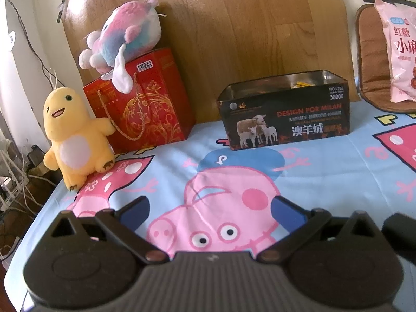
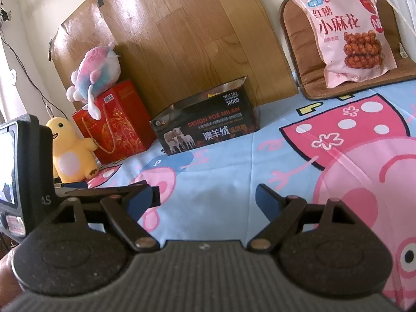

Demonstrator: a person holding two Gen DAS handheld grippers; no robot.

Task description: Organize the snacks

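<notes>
Two grippers hover low over the cartoon bedsheet (image 1: 325, 182), left gripper (image 1: 210, 208) and right gripper (image 2: 205, 197) both with jaws spread and empty. Looks like the reach stage: the pink snack bag (image 2: 348, 28) leans upper right on a brown cushion (image 2: 293, 52). Next, likely carry it to the open tin box (image 2: 208, 127) (center frame).

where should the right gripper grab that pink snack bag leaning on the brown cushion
Grip the pink snack bag by its flat sealed top edge, coming from above. It stands tilted back against the brown cushion; its middle is puffed and too wide, while the top seam is thin. Both grippers' jaws stand open.
</notes>
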